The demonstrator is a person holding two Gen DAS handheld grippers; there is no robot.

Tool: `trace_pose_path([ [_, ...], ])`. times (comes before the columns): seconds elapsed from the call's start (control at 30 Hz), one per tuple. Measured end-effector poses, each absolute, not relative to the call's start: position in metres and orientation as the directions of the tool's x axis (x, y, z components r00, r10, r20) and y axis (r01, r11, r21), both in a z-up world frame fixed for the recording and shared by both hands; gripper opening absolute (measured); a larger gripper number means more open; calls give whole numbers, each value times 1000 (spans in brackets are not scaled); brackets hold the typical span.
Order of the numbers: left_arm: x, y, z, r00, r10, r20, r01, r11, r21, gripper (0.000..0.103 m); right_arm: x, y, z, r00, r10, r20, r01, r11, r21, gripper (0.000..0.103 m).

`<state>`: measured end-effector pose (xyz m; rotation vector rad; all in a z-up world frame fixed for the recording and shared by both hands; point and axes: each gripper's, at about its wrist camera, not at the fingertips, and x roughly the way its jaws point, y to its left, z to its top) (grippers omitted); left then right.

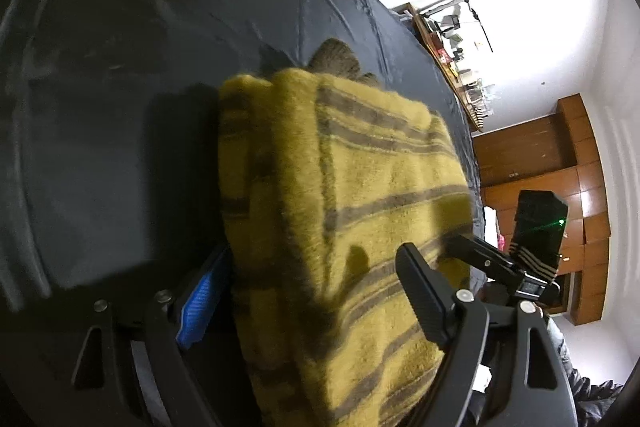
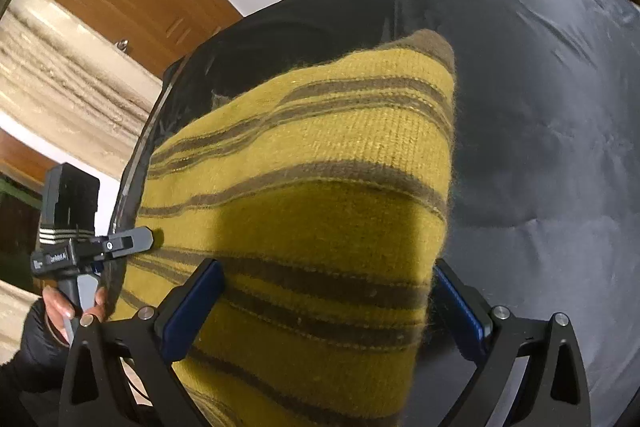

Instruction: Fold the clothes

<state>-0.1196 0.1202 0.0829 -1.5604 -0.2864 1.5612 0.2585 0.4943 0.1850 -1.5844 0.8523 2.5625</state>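
A mustard-yellow knitted sweater with brown stripes (image 1: 340,187) lies folded on a dark sheet (image 1: 120,107). My left gripper (image 1: 314,251) stands wide over its near end. Its blue pad (image 1: 200,303) sits at the sweater's left edge and the other finger (image 1: 424,291) rests above the knit. In the right wrist view the same sweater (image 2: 320,167) runs between the fingers of my right gripper (image 2: 326,265), also spread wide. One blue pad (image 2: 460,303) is beside the sweater's right edge. The left gripper (image 2: 136,241) shows at the sweater's left side.
The dark sheet (image 2: 540,107) spreads far beyond the sweater. The right gripper (image 1: 476,251) shows side-on at the sweater's right edge. A cluttered shelf (image 1: 452,51) and wooden cabinets (image 1: 540,155) stand past the sheet's edge. A hand in a dark sleeve (image 2: 60,307) holds the left gripper.
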Motion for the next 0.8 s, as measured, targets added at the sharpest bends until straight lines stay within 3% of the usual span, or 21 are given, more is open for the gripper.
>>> trace_pose_path([
  [0.23, -117, 133, 87, 247, 718, -651, -391, -541, -745, 85, 258, 496, 174, -467, -310, -828, -293, -829, 476, 102],
  [0.43, -115, 145, 84, 272, 693, -668, -387, -557, -735, 58, 255, 490, 177, -449, -291, -845, -279, -853, 442, 100],
  [0.7, -116, 165, 76, 296, 700, -650, -345, -557, -756, 47, 265, 488, 190, -483, -260, -836, -310, -842, 441, 56],
  [0.8, -113, 167, 81, 289, 698, -655, -358, -556, -750, 44, 269, 480, 205, -499, -217, -839, -309, -860, 406, 49],
])
